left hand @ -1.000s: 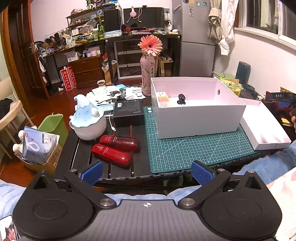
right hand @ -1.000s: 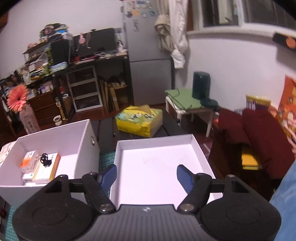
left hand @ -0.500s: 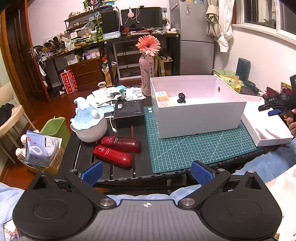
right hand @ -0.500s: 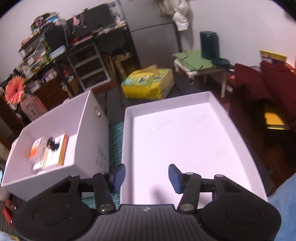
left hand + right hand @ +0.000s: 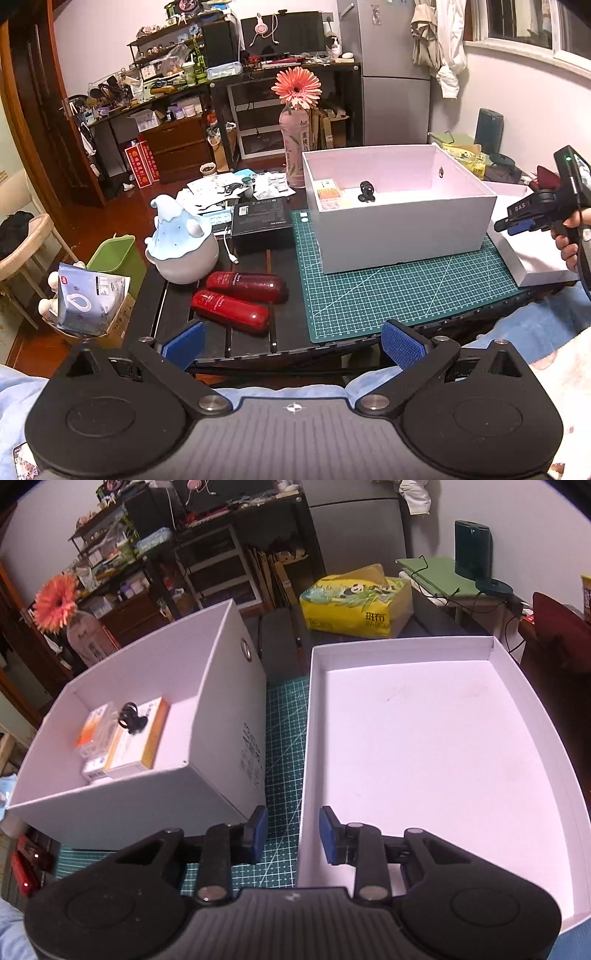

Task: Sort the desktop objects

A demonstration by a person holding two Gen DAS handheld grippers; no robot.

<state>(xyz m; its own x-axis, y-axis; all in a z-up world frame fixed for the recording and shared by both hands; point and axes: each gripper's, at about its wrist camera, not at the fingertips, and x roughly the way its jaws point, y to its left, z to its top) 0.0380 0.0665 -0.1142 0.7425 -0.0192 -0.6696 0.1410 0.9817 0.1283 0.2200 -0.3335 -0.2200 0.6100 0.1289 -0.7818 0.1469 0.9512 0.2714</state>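
Narrowing since before, right tool (image 5: pixel 293 830) straddles lid (image 5: pixel 424 746) wall.

Right claw (image 5: pixel 291 834) lower, narrower, astride lid wall (image 5: pixel 303 775).

- I see a matt white cardboard box (image 5: pixel 402 236) and lid (image 5: pixel 436 746).
- My cutting mat (image 5: pixel 399 291) looks smooth and rubbery.
- Two red bottles (image 5: pixel 236 299) are glossy plastic.
- The pot (image 5: pixel 184 247) looks like glazed ceramic.

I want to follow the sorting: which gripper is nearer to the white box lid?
Right. The right gripper straddles the white box lid's near-left wall, jaws closing. The left gripper hangs back before the table edge.
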